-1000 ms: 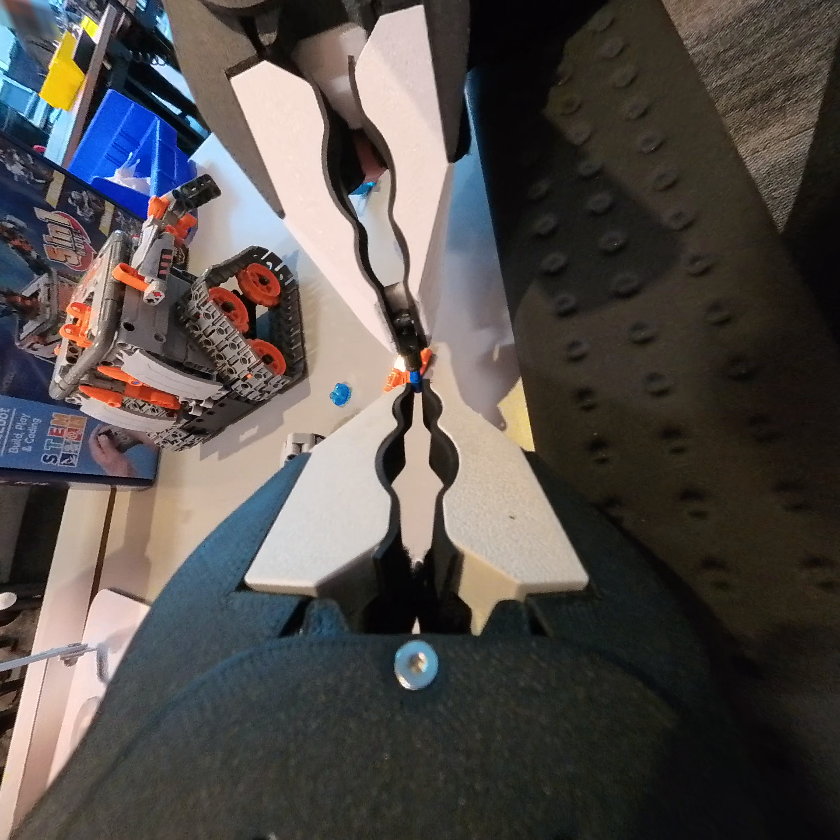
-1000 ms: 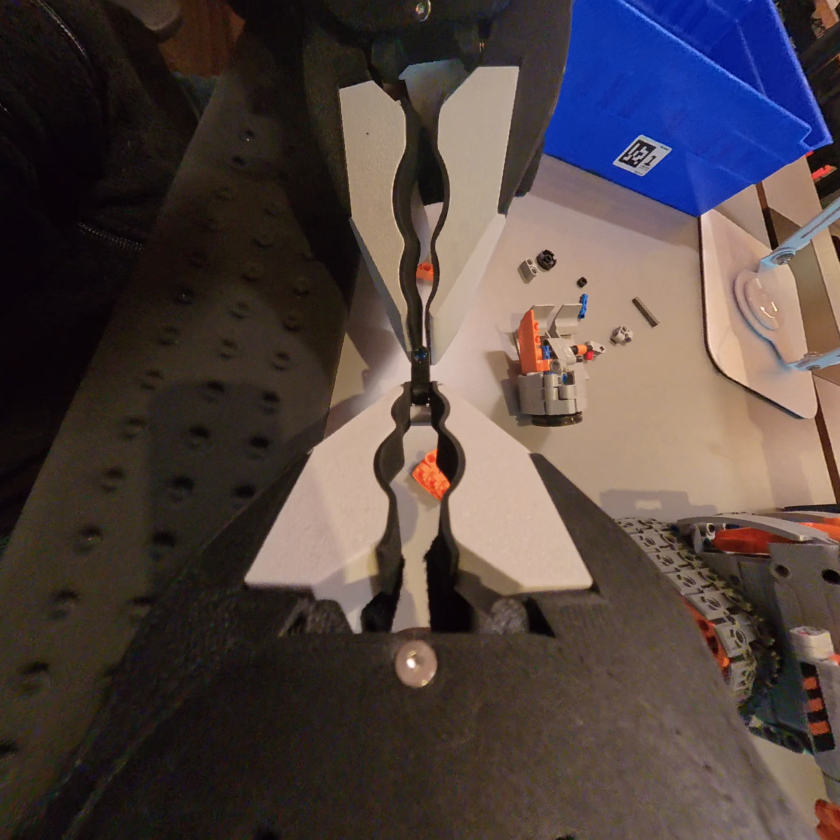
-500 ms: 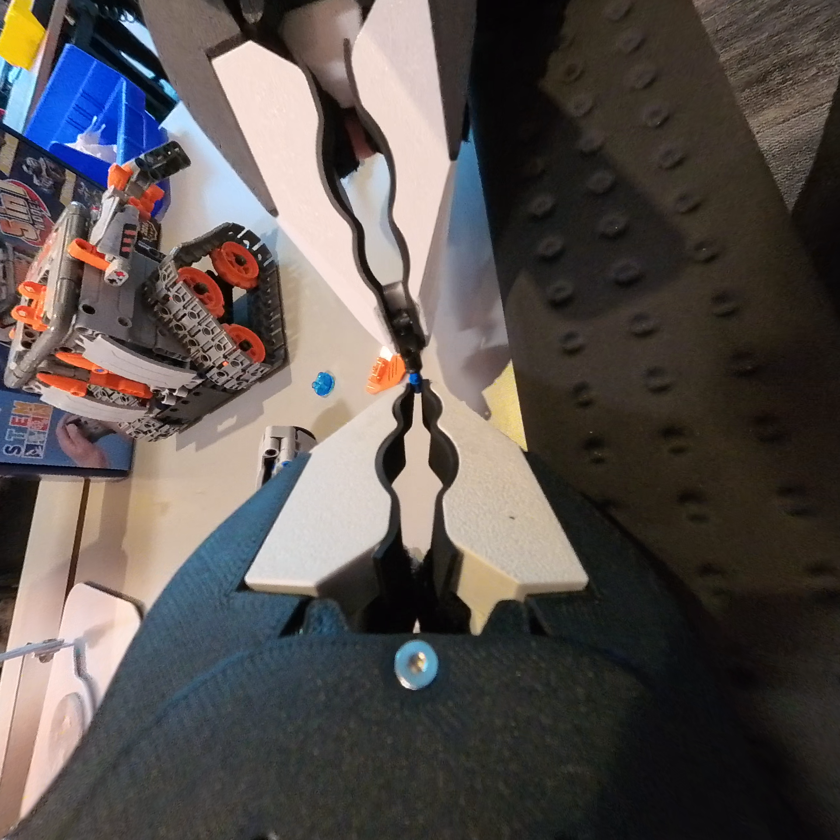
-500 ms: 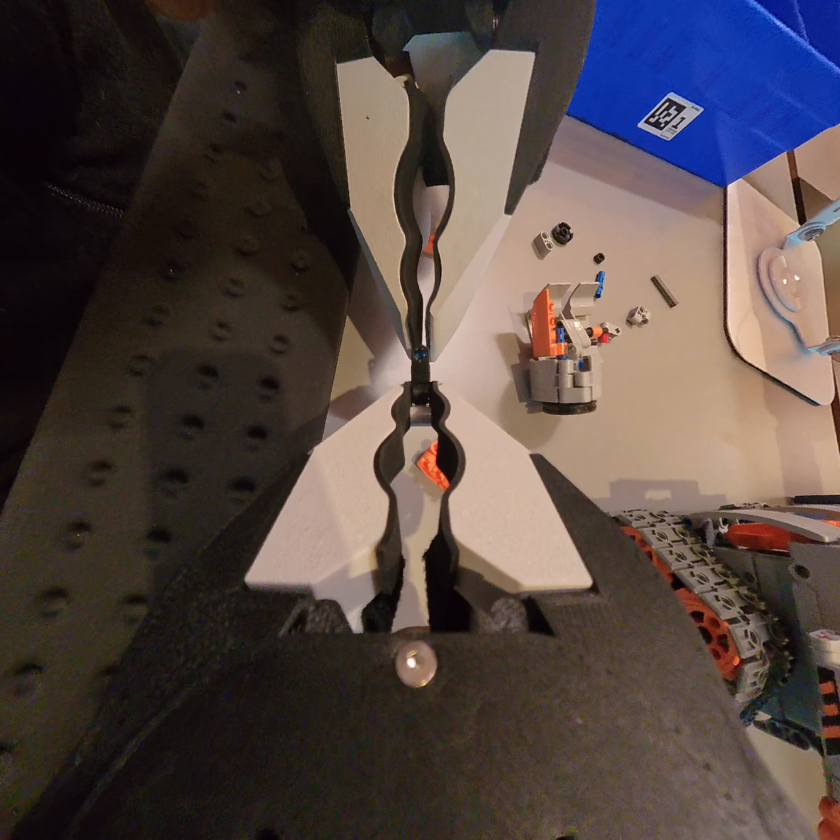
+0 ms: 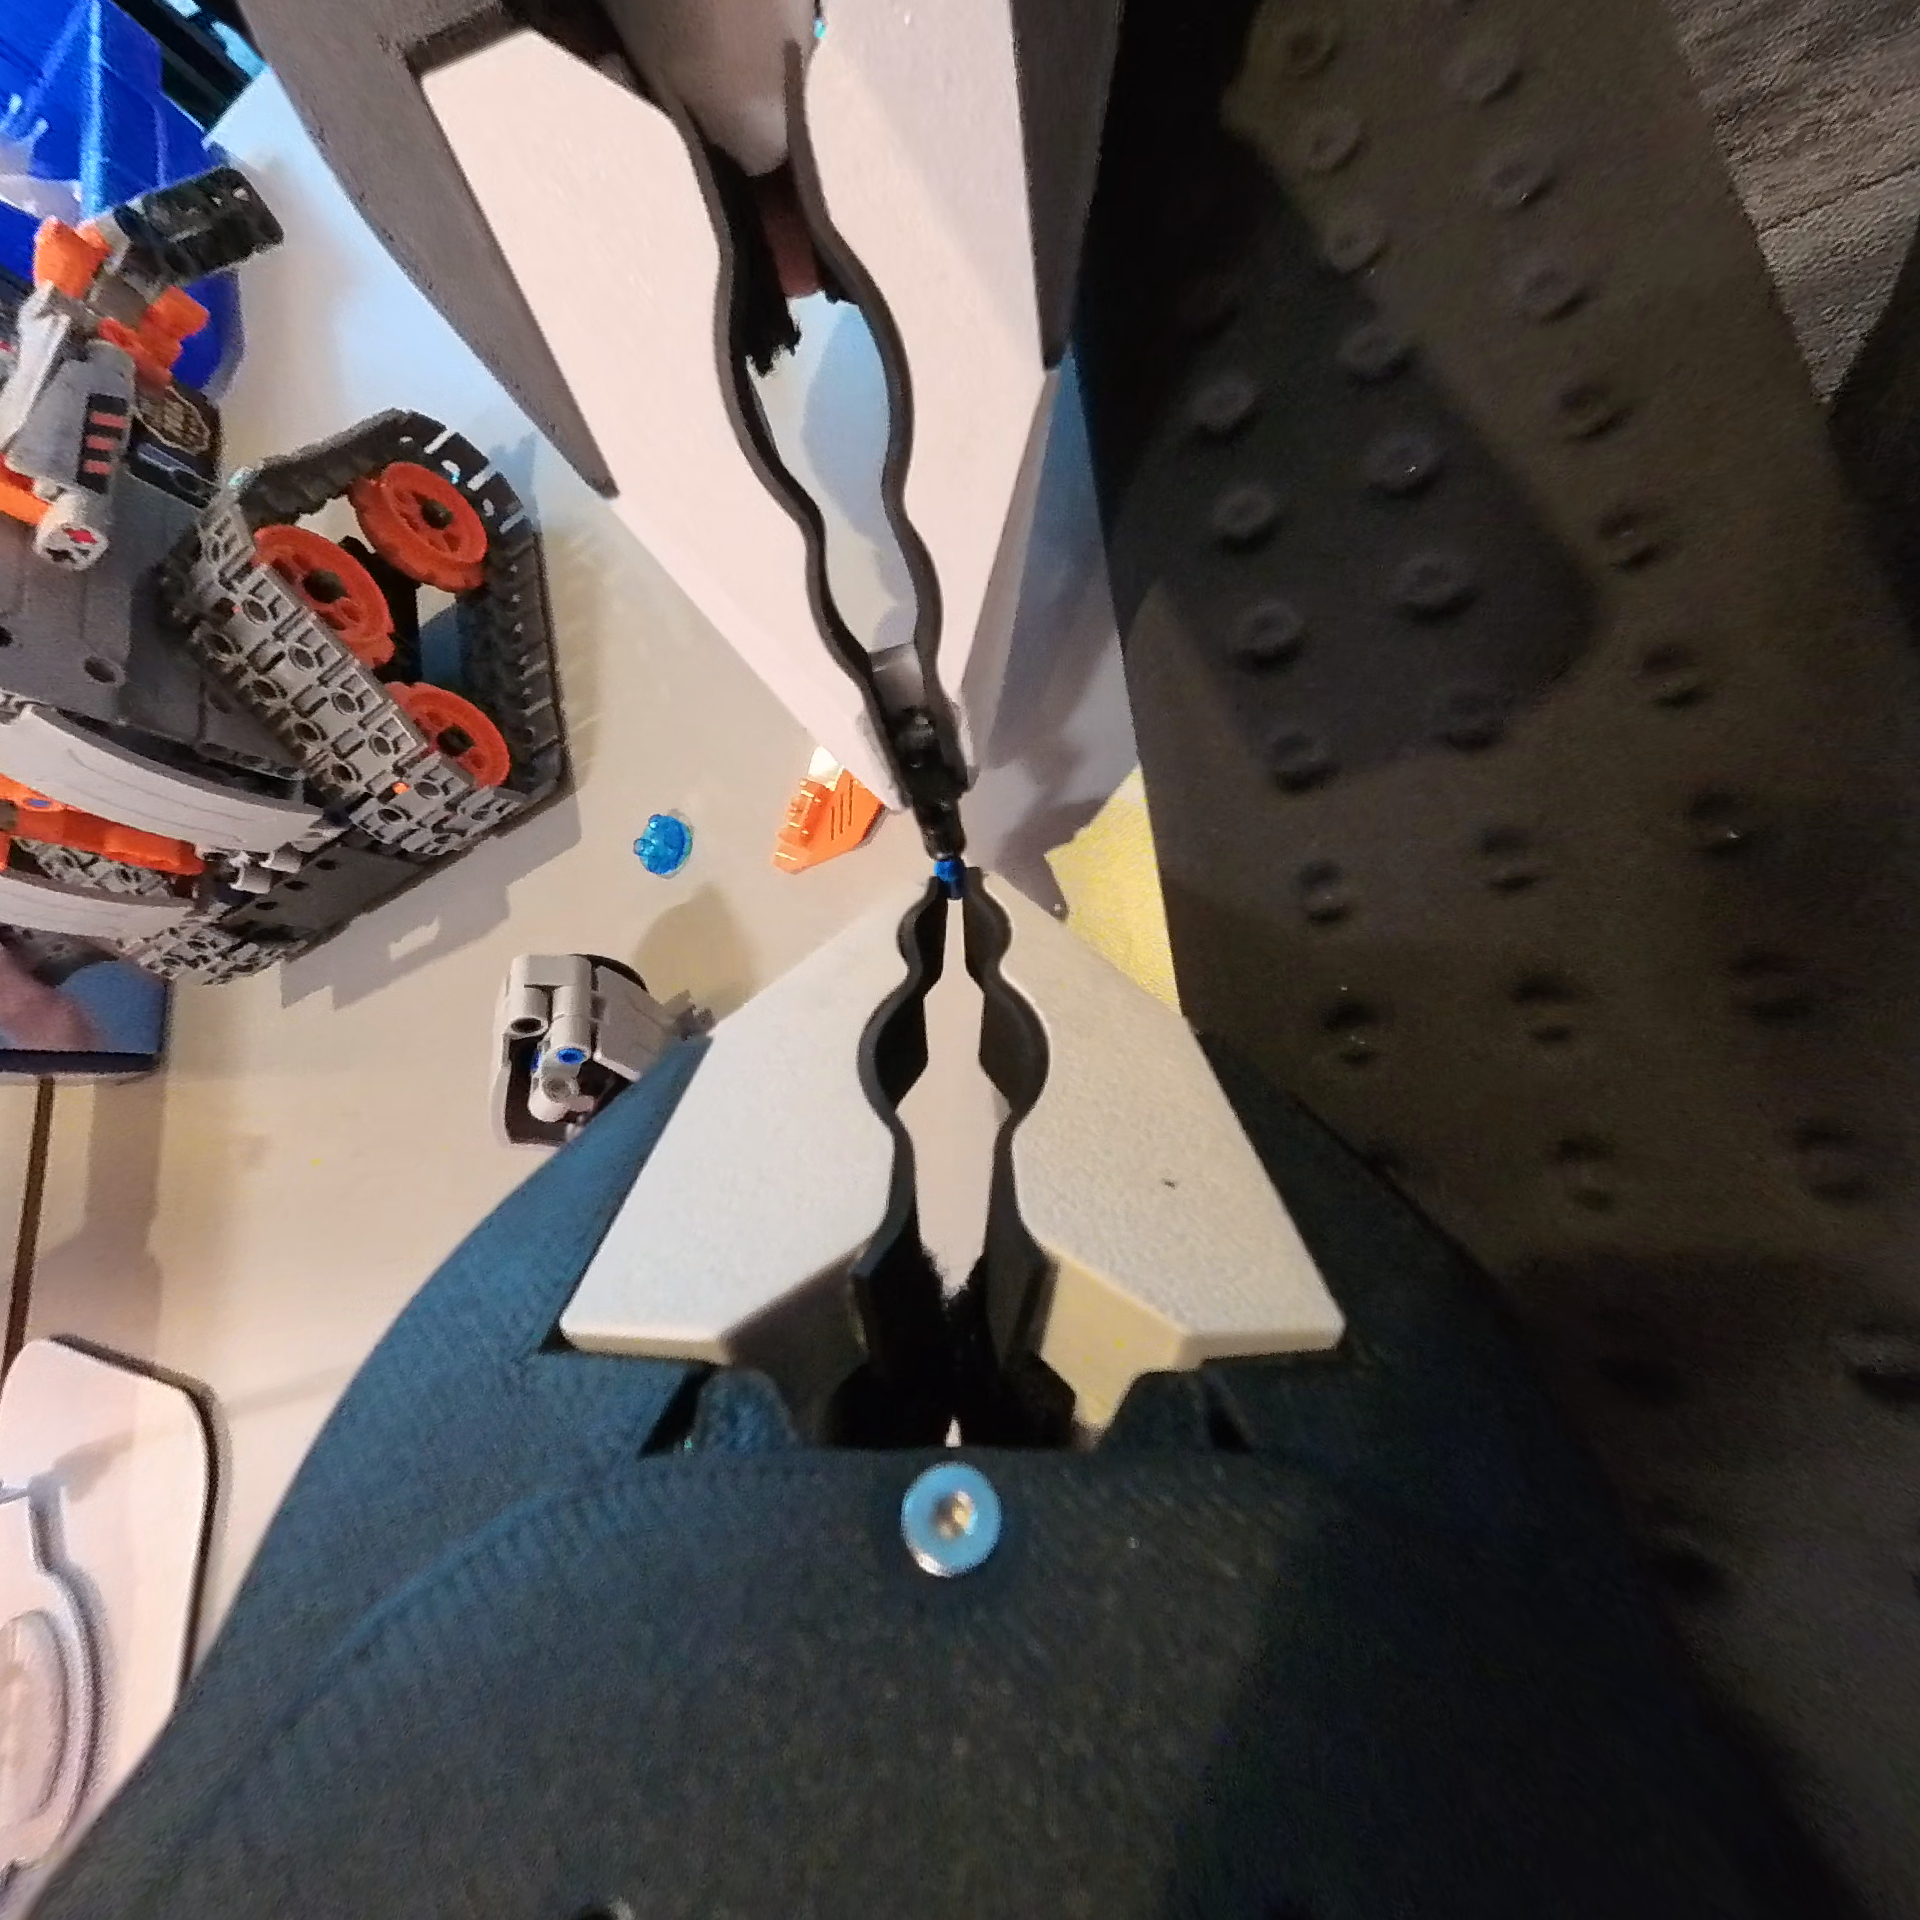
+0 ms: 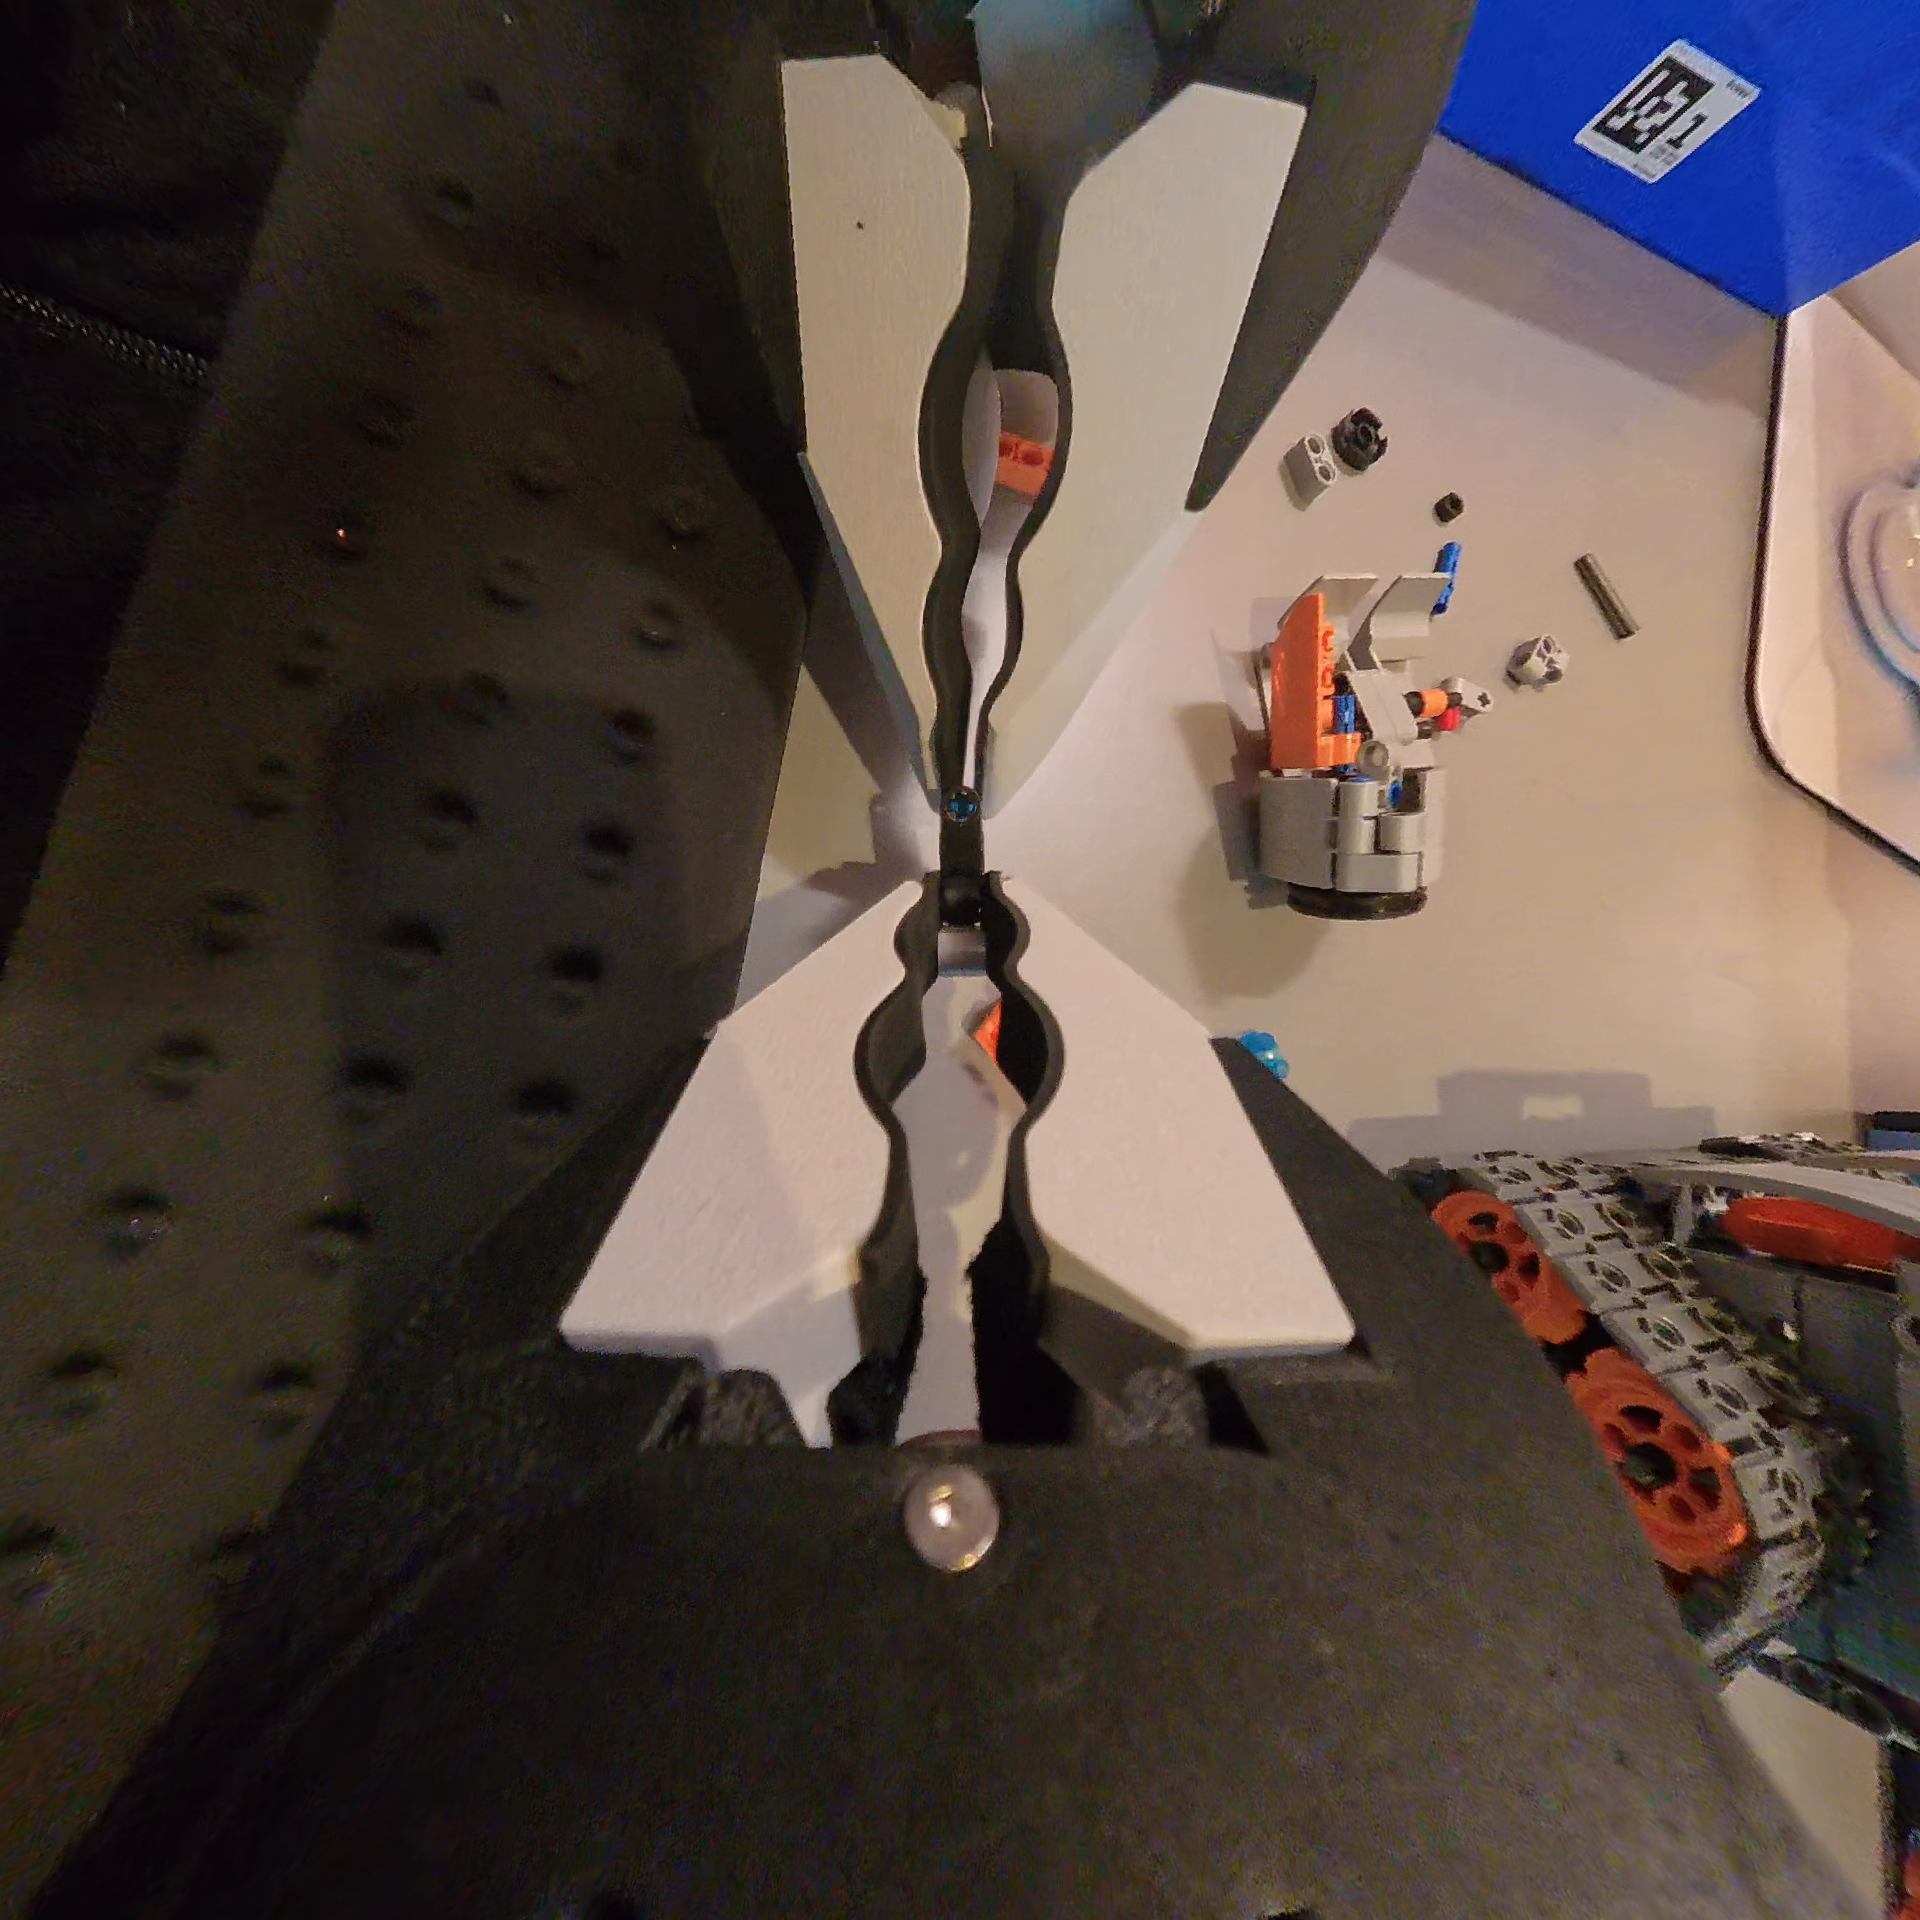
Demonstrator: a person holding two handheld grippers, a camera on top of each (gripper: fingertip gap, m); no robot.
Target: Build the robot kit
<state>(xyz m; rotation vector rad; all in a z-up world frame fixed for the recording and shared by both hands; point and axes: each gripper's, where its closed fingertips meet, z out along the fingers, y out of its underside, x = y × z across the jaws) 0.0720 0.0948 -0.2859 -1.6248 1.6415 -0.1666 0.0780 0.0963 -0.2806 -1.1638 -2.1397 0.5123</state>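
My left gripper [image 5: 951, 899] is shut on a small blue pin [image 5: 948, 871] that sticks out of its tips. My right gripper [image 6: 961, 902] is shut on a short black connector piece [image 6: 961, 852]. The two grippers meet tip to tip above the light table [image 5: 675, 644], and the pin touches the end of the black piece. In the left wrist view the right gripper [image 5: 932, 795] comes in from the top with the black piece [image 5: 920, 743]. In the right wrist view the left gripper [image 6: 961, 792] comes in from the top with the blue pin [image 6: 961, 802].
A grey and orange tracked vehicle [image 5: 343, 644] stands nearby, with a blue round stud [image 5: 663, 831], an orange piece [image 5: 826, 821] and a grey sub-assembly [image 6: 1351, 748]. Small loose parts [image 6: 1340, 447] lie near a blue bin [image 6: 1662, 156]. A dark dimpled surface [image 5: 1507, 727] borders the table. Less than 4 cm separates the two grippers' tips. The blue round stud [image 5: 663, 831] sits 9 centimeters or so from the ends of my right fingers.
Both grippers stay shut and tip to tip. They have drifted together, so the tracked vehicle and the table parts look closer and have shifted in both views.
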